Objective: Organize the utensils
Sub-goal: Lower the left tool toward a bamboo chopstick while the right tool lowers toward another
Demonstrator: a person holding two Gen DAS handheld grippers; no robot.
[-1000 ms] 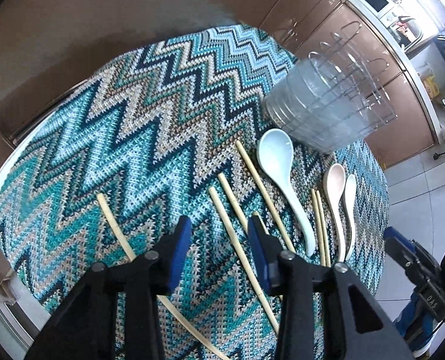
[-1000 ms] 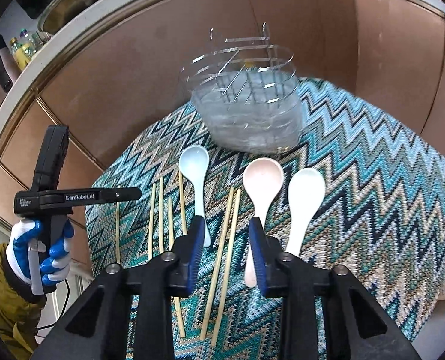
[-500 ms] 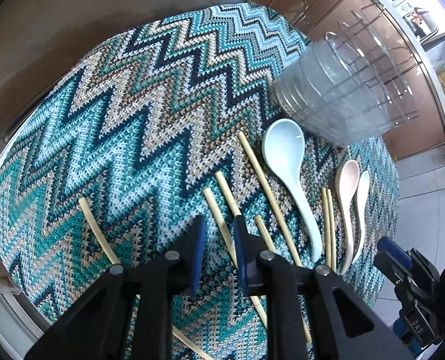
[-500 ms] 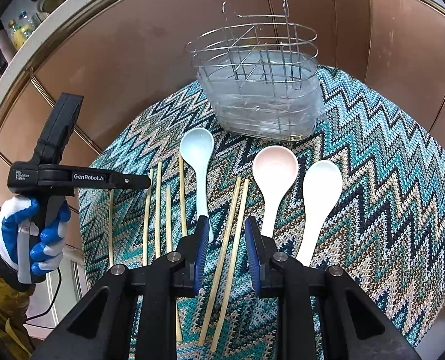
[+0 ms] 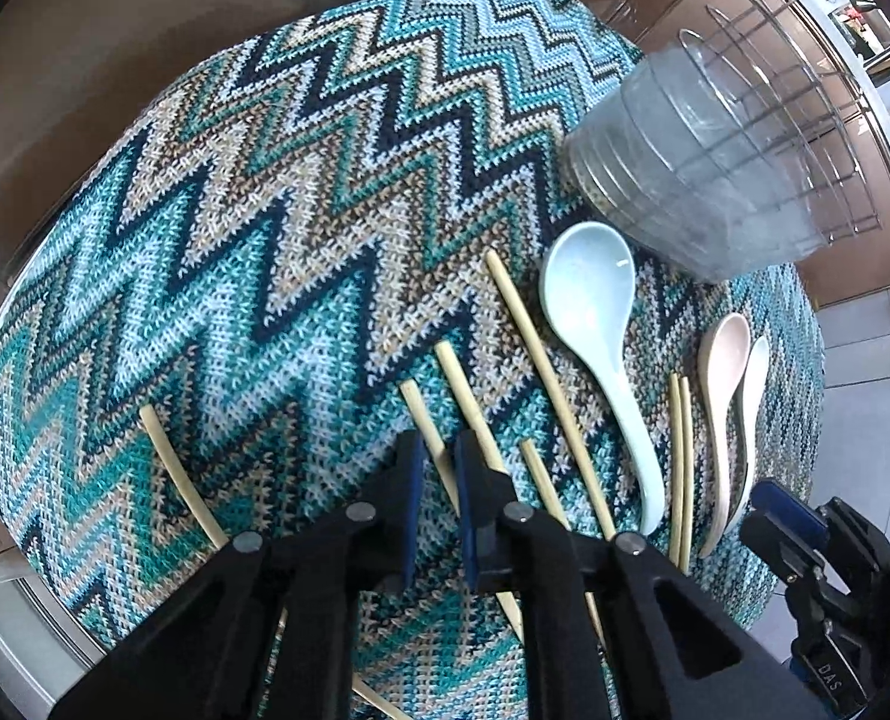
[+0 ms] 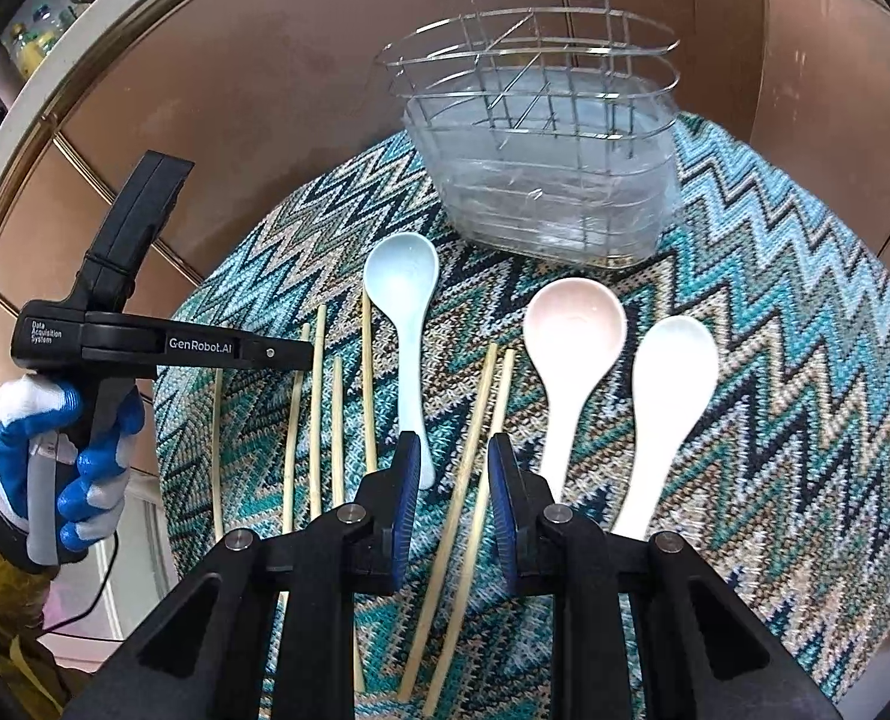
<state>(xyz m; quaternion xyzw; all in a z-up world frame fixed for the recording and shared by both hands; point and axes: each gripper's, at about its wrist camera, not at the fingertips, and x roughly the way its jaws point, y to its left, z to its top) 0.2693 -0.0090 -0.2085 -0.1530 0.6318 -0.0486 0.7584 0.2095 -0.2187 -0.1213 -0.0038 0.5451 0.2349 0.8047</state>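
Zigzag cloth (image 5: 277, 228): left gripper (image 5: 439, 468) fingers closing around a chopstick (image 5: 424, 426) pointing away.

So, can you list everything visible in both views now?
Chopsticks: seven, pale wood, on the cloth, five left of the blue spoon, two right of it.
Spoons: three, light blue, pink, white, in a row before the caddy.
Caddy: one, wire with clear plastic liner, far end of the cloth.
Cloth: one, teal zigzag, under everything.
Cabinets: brown, behind the cloth.
Glove: one, blue and white, worn by the person.
Left hand-held gripper: black, blue pads, closing, one chopstick between the jaws.
Right hand-held gripper: black, blue pads, closing, two chopsticks between the jaws.
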